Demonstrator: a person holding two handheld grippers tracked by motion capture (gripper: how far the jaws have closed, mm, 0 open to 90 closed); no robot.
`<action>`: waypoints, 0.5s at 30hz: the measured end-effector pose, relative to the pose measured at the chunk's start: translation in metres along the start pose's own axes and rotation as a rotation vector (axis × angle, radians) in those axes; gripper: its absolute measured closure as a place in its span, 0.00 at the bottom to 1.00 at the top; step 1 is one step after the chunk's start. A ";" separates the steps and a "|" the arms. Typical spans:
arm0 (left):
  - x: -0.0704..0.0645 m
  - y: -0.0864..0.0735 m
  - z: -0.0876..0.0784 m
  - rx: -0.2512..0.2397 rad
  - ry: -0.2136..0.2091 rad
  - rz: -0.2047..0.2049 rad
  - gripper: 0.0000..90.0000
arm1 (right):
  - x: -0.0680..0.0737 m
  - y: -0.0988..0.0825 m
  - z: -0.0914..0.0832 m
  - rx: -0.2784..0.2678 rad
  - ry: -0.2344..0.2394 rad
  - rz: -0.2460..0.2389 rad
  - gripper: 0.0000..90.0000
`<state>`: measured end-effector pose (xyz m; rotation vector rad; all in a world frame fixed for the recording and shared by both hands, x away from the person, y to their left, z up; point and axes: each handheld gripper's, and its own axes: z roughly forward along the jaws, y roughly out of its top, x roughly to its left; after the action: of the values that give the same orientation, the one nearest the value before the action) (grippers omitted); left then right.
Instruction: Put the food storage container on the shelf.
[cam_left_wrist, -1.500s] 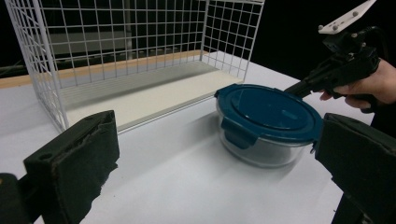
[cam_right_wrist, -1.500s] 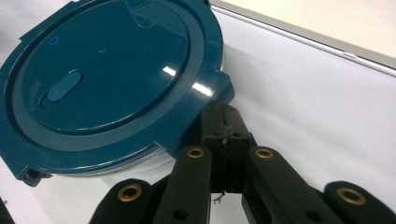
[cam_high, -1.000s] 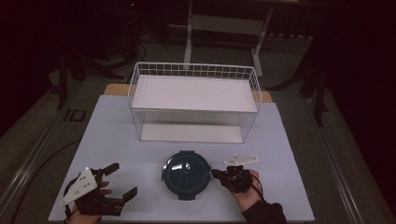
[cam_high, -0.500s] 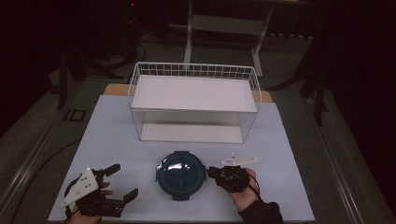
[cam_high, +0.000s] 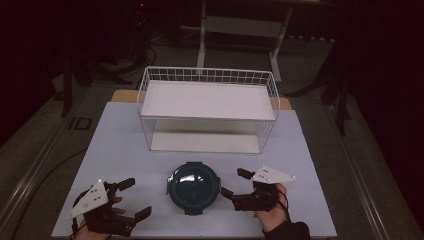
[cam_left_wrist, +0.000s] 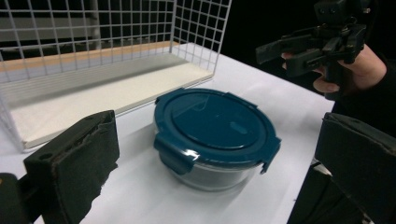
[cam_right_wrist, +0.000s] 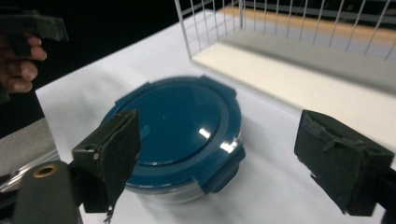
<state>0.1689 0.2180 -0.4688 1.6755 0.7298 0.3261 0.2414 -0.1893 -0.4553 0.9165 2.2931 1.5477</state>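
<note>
right hand-held gripper (cam_high: 231, 182): jaws just opened wide, nothing between them, off the container's (cam_high: 193, 187) right edge since a second ago | left hand-held gripper (cam_high: 136, 196): open, idle, lower left | container: lower centre of the surface (cam_high: 125, 145), lid clipped, released; wire basket (cam_high: 208, 107) behind.

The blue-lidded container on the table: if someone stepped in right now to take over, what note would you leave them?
Right gripper: open, jaws just opened, nothing between them, just beside the container's right edge.
Left gripper: open, holding nothing, near the table's front left.
Container: round glass bowl with a blue clip lid, standing on the white table in front of the wire basket.
Done: lid sits on; whether every clip is snapped down is hard to tell.
Left: probably moving it to the basket, where nothing lies yet.
</note>
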 end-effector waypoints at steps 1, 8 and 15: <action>0.000 0.000 0.000 0.000 0.000 0.000 0.00 | 0.000 0.000 0.000 0.000 0.000 0.000 0.16; -0.005 0.016 0.007 0.092 -0.023 0.014 0.00 | 0.007 0.006 -0.013 -0.070 -0.024 -0.098 0.17; 0.005 0.036 0.014 0.133 -0.010 0.003 0.00 | 0.011 0.007 -0.025 -0.120 -0.011 -0.095 0.16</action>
<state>0.1908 0.2074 -0.4385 1.8027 0.7552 0.2758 0.2227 -0.2000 -0.4370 0.7718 2.1765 1.6152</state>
